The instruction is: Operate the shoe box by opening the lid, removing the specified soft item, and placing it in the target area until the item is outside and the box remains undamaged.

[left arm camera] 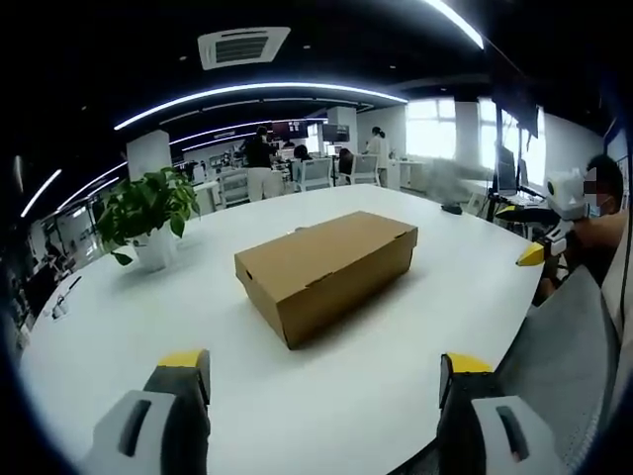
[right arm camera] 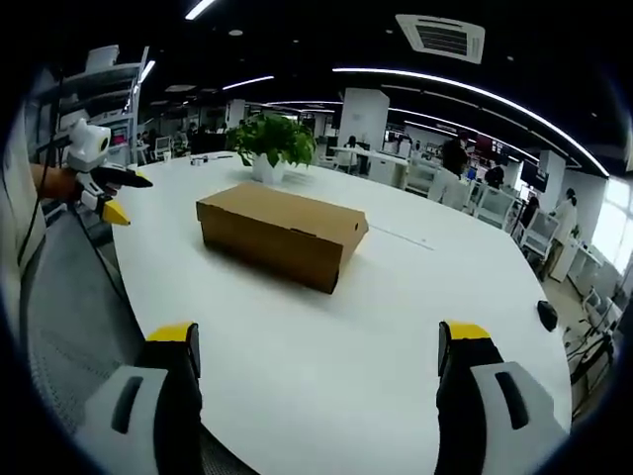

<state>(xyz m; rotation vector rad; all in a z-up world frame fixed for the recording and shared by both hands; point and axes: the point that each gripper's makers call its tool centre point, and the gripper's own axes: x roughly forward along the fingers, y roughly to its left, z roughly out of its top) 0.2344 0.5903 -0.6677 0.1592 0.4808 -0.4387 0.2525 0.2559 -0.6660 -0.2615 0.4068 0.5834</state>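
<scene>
A brown cardboard shoe box lies with its lid down on the white table, well ahead of my left gripper, whose jaws stand wide open with nothing between them. In the right gripper view the same shoe box sits beyond my right gripper, also open and holding nothing. The right gripper appears at the right edge of the left gripper view, held by a person. The left gripper appears at the left edge of the right gripper view. The box's contents are hidden.
A potted green plant in a white pot stands on the table behind the box, also the potted plant. A grey chair back is near the table edge. A dark mouse-like object lies at the table's far side. People and desks fill the office behind.
</scene>
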